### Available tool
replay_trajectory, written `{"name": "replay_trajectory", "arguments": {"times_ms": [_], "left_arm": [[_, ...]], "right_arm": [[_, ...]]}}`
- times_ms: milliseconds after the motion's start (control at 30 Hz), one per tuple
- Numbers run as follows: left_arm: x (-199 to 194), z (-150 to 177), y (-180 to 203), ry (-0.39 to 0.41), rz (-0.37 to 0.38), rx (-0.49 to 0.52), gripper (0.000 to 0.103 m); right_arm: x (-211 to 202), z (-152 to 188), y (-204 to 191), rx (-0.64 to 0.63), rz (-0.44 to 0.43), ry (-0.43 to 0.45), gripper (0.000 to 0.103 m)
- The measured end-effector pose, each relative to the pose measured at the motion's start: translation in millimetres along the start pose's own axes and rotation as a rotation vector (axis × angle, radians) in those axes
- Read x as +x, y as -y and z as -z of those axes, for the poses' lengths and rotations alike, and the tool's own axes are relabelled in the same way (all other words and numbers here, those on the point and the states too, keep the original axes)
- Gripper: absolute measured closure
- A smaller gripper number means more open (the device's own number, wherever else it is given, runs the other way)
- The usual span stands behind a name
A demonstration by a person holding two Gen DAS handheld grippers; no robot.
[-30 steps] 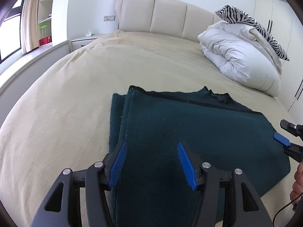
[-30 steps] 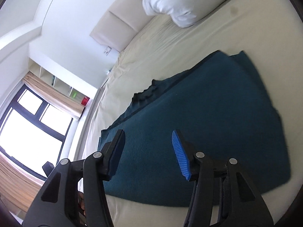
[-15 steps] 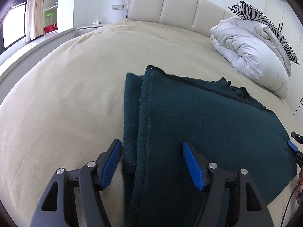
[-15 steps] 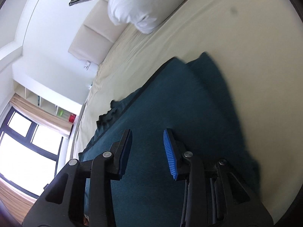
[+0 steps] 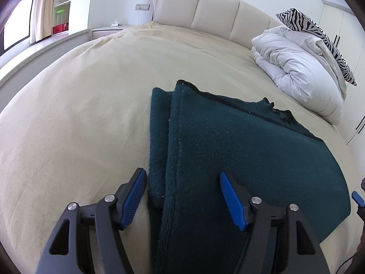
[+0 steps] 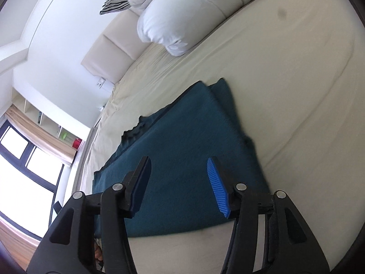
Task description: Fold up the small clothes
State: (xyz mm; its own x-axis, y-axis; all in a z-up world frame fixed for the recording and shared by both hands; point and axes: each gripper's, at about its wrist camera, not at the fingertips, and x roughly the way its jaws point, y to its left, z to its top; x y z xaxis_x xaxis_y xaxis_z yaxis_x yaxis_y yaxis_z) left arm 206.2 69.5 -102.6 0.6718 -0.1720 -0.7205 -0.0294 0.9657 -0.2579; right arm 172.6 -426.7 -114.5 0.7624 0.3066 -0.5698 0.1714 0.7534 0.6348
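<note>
The left gripper (image 5: 182,196) hovers with fingers spread, straddling the folded edge of one dark teal fleece garment (image 5: 239,150). The right gripper (image 6: 178,182) hangs spread above the same garment, which lies flat on a beige-sheeted bed (image 5: 79,114) beside one white duvet (image 5: 296,68).
</note>
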Motion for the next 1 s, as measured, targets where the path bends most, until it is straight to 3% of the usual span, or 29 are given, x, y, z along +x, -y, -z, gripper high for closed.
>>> {"name": "replay_trajectory", "arguments": {"times_ms": [200,433,900,1000], "left_arm": [[-24.5,-0.9,-46.5,-0.046,0.186,-0.207,0.035],[-9.6,-3.2,-86.8,-0.233,0.493,-0.437,0.037],[21.9,-21.1,-74.0,-0.31,0.52,-0.43,0.041],[21.4,-20.7,-71.8,-0.317,0.525,-0.414,0.052]], "right_arm": [[30.8,30.3,-54.5,-0.117,-0.075,-0.118,0.052],[53.6,53.2,-90.3,-0.164,-0.173,-0.231,0.052],[79.8,60.0,-127.4,-0.16,-0.271,-0.33,0.052],[89.2,60.3,-138.4,-0.171,-0.281,-0.351,0.052]]}}
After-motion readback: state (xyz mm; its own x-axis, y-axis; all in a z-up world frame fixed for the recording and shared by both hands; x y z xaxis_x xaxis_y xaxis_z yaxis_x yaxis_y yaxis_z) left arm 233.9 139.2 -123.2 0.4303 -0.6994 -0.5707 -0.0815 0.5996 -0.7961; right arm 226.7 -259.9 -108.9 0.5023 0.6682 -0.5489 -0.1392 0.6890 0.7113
